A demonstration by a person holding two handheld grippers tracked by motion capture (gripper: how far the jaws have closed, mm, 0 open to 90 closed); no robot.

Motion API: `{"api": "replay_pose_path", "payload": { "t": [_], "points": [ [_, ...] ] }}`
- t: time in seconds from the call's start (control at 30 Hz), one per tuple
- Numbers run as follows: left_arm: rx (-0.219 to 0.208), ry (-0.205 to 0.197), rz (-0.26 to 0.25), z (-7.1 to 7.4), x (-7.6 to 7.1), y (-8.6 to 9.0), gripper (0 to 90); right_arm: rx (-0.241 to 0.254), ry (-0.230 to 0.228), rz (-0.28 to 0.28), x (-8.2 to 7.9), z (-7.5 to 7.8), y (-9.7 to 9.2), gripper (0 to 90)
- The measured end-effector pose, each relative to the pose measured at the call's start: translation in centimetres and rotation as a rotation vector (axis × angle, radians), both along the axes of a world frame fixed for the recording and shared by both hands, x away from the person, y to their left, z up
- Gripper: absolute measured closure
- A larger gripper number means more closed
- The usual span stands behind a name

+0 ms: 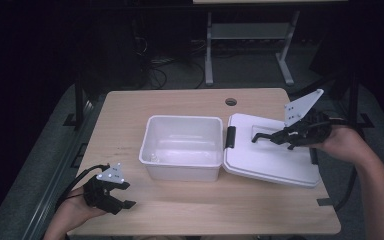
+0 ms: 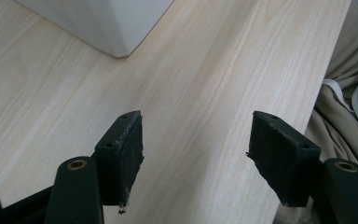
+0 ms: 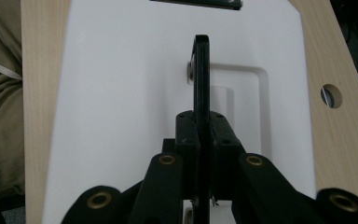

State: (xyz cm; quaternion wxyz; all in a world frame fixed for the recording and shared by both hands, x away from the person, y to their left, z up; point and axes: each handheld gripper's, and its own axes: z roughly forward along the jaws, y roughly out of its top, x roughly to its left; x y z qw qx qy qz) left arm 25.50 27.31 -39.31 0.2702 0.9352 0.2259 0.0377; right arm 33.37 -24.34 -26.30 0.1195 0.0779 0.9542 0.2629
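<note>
Left gripper (image 1: 125, 196) rests at the table's (image 1: 180, 210) near left corner, jaws apart, nothing between them. Beyond it, an open white box (image 1: 182, 145) stands mid-table. Just beside the box on its right lies the white lid (image 1: 265, 160). Right gripper (image 1: 261, 136) is clamped on the lid's black handle (image 3: 201, 74), which stands up from the lid.

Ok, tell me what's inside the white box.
The white box looks empty in the high view: a bare, glossy floor with pale reflections. Its near wall hides the strip of floor behind it. The lid lies beside it, its handle clamped by the right gripper.
</note>
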Motion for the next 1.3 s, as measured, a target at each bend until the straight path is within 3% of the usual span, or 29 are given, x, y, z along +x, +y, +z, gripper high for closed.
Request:
{"api": "replay_pose_path", "payload": {
  "t": [0.4, 1.3],
  "points": [
    [0.004, -0.004, 0.001, 0.1, 0.0, 0.1, 34.3, 0.008, -0.022, 0.031, 0.5, 1.4, 2.3, 84.1],
    [-0.001, 0.0, -0.019, 0.1, 0.0, 0.0, 34.5, -0.004, -0.018, 0.084, 2.6, 1.8, 8.8, 84.1]
  ]
}}
